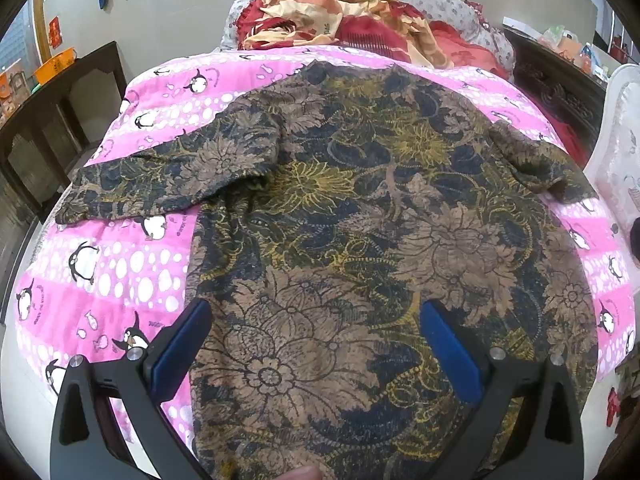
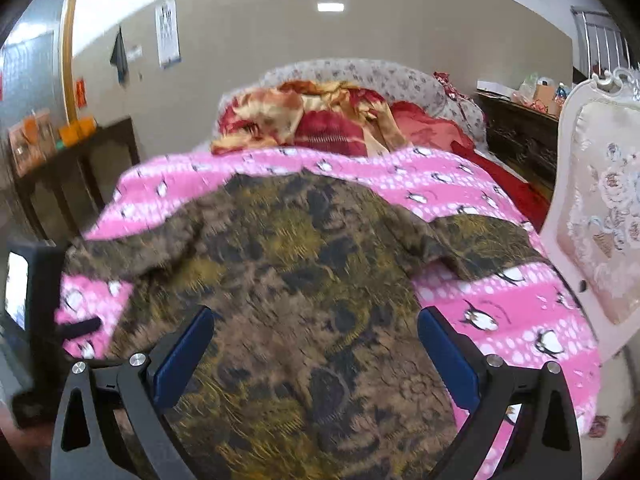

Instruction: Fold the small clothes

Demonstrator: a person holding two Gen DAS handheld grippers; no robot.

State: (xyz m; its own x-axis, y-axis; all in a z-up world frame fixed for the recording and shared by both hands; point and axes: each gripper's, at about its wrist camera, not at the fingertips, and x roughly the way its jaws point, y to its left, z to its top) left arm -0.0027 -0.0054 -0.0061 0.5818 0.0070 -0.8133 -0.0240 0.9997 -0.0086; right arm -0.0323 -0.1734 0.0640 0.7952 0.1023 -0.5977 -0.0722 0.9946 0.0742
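Observation:
A short-sleeved shirt (image 1: 360,220) with a brown, black and yellow flower print lies spread flat on a pink penguin blanket (image 1: 120,272), collar far from me, both sleeves out to the sides. My left gripper (image 1: 316,316) is open and empty above the shirt's near hem, toward its left edge. In the right wrist view, which is blurred, the same shirt (image 2: 288,272) lies on the blanket (image 2: 520,312). My right gripper (image 2: 316,320) is open and empty above the shirt's lower right part. The other gripper's dark body (image 2: 44,288) shows at the left edge.
A heap of red and orange bedding (image 1: 352,20) lies at the bed's far end. A dark wooden sideboard (image 1: 52,120) stands on the left. A white padded chair (image 2: 600,208) stands close on the right, with a dark cabinet (image 2: 520,136) behind it.

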